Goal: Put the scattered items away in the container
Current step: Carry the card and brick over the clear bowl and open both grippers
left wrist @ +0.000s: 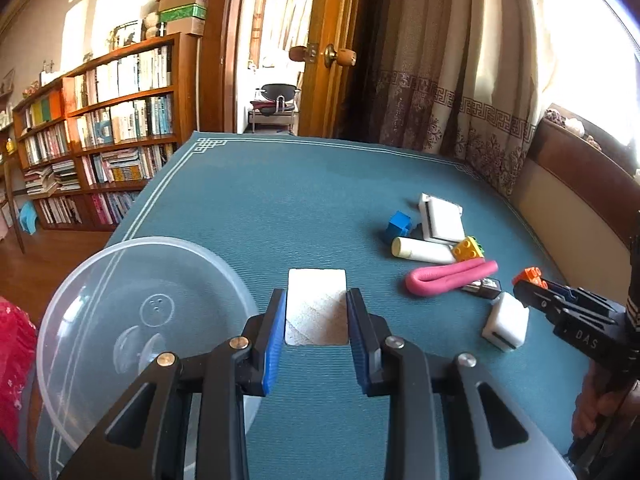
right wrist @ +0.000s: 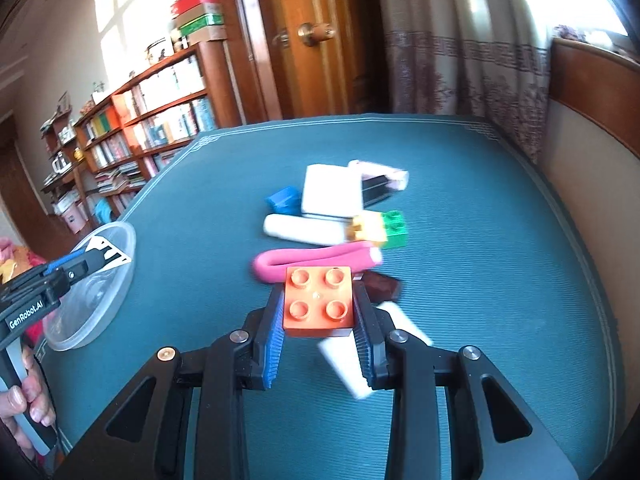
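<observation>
My left gripper point(left wrist: 316, 294) is shut on a flat white pad point(left wrist: 316, 316), just right of the clear plastic bowl point(left wrist: 132, 320). In the right wrist view, the left gripper point(right wrist: 110, 255) overlaps the bowl's point(right wrist: 96, 304) far rim. My right gripper point(right wrist: 318, 304) is shut on an orange brick point(right wrist: 318, 300), held above the pile. In the left wrist view, the right gripper point(left wrist: 528, 282) and the orange brick point(left wrist: 530, 274) sit at the right. On the cloth lie a pink foam roller point(right wrist: 316, 260), white tube point(right wrist: 304, 228), blue brick point(right wrist: 284, 198), white box point(right wrist: 330, 192) and a yellow-and-green brick point(right wrist: 394, 226).
A white block point(left wrist: 506, 320) and a dark small item point(left wrist: 484, 286) lie near the roller on the teal tablecloth point(left wrist: 300, 200). A curtain and wooden bench back point(left wrist: 580, 184) border the right side. Bookshelves point(left wrist: 100, 140) stand beyond the table's left edge. A person's hand point(right wrist: 24, 400) grips the left handle.
</observation>
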Demonstrator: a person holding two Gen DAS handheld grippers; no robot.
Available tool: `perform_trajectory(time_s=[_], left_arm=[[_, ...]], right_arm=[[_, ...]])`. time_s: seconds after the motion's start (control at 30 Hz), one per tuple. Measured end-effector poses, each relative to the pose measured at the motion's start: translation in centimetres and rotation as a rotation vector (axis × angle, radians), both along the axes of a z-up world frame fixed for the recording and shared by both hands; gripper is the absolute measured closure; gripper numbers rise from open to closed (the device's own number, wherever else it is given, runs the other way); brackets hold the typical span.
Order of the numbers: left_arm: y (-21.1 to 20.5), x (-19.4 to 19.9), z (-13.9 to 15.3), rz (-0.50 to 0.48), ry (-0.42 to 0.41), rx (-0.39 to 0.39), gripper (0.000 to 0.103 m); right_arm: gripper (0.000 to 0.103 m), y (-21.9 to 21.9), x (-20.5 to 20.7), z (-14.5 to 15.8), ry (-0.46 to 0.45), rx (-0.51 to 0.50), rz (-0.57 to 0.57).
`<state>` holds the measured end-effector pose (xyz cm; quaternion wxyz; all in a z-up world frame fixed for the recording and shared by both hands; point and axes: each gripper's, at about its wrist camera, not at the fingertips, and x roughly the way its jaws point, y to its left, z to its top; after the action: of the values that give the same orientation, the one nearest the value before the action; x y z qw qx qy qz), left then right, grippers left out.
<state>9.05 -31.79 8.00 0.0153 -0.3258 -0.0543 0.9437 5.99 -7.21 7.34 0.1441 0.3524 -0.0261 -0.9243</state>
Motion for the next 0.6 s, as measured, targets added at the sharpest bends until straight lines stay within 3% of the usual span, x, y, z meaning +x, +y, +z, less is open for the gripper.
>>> perform_trajectory(time_s=[0.37,0.6], left_arm=[[-8.7,2.6,-0.8,0.228,-0.036,-0.016,0.07],[-11.5,3.7,-1.6,0.291,-0.055,-0.017,0.07]], right_arm=[[0.069,-10.0,0.1,0.4,-0.029,-0.03,0.238],[0.069,-15.7,0.1,0.1,-0.053,-0.035,0.361]])
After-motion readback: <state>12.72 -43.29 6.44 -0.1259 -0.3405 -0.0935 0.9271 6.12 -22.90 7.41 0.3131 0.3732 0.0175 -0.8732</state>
